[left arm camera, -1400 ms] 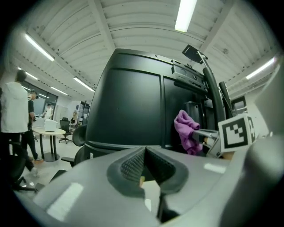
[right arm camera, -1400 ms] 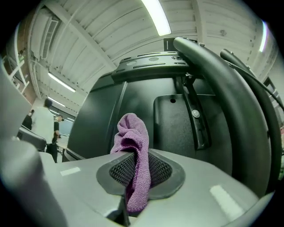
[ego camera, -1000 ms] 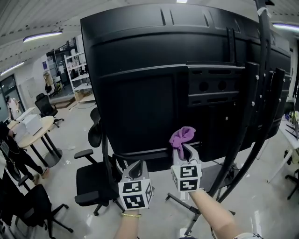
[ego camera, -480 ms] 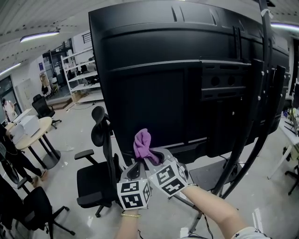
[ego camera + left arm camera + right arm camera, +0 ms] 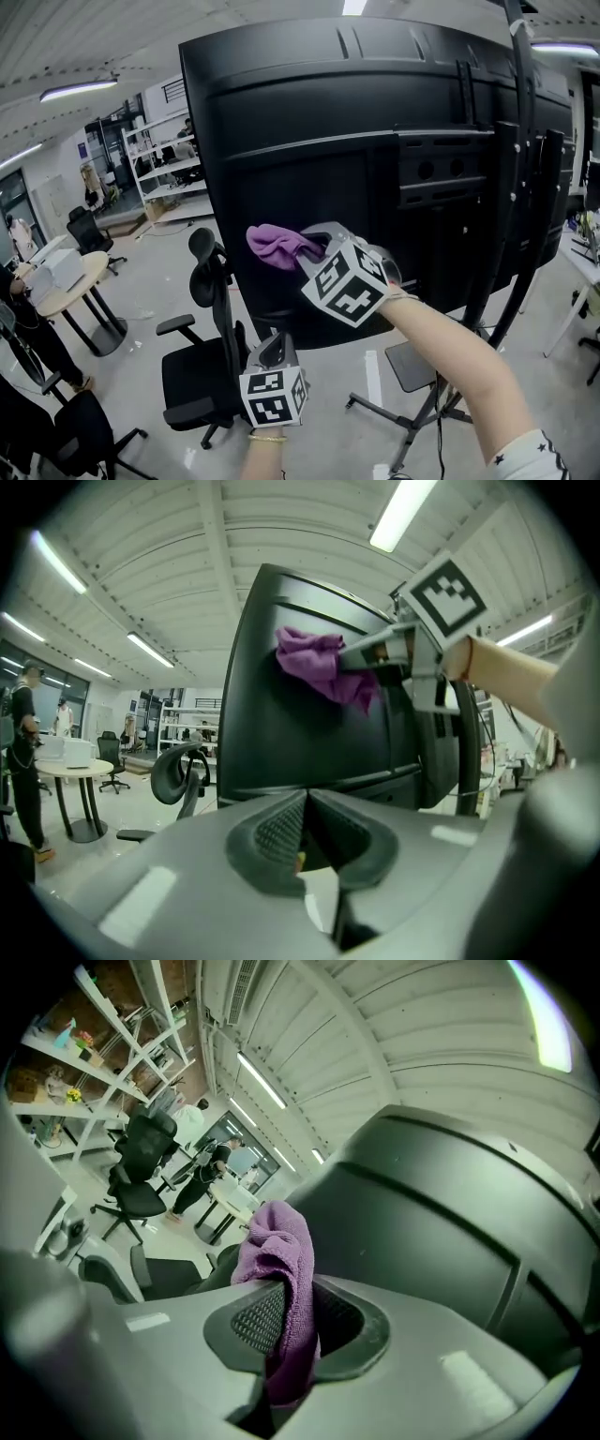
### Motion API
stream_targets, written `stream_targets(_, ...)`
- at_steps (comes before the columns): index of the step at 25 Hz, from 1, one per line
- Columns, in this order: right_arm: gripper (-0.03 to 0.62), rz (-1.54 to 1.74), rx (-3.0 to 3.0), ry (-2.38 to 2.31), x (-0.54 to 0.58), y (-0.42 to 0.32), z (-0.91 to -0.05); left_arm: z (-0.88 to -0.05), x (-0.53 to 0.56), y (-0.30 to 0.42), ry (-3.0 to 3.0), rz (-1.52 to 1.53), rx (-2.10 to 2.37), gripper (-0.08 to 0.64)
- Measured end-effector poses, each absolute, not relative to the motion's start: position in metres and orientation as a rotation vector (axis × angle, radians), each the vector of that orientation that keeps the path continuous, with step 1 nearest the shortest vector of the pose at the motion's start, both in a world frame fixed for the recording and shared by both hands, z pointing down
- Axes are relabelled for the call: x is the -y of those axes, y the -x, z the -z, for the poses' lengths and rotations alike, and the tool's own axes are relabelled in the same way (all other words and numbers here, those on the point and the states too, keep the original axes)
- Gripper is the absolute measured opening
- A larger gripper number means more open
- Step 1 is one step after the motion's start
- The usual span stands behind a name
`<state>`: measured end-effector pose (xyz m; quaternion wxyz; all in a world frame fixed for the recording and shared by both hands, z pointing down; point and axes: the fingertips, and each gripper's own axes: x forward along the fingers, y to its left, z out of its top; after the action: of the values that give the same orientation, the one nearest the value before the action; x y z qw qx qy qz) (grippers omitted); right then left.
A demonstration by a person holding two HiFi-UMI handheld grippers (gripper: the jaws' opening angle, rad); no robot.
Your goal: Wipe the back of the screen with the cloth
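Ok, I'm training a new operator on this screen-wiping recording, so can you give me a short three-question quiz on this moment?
1. True or false: the left gripper holds the purple cloth.
2. In the head view, the right gripper is: A) below the left gripper; B) raised in front of the back of the screen; C) out of the picture.
3. Fill in: the left gripper's jaws are ____, with nothing between them.

Key: 1 false, the right gripper holds it; 2 B; 3 shut.
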<state>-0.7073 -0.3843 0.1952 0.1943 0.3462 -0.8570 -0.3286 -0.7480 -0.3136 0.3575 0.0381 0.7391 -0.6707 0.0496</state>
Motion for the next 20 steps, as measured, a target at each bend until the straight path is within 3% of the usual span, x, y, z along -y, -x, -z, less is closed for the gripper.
stream_targets(11,0.055,1.077,2.531,-1.309,0.387,0.692,0.026,-0.35,0.318,0.731,-2.324,-0.198,2.035,0.008)
stream_targets(20,0.052,1.042,2.612,-1.542,0.394,0.674,0.091,-0.336,0.314,0.741,-2.324,-0.175,2.069,0.008)
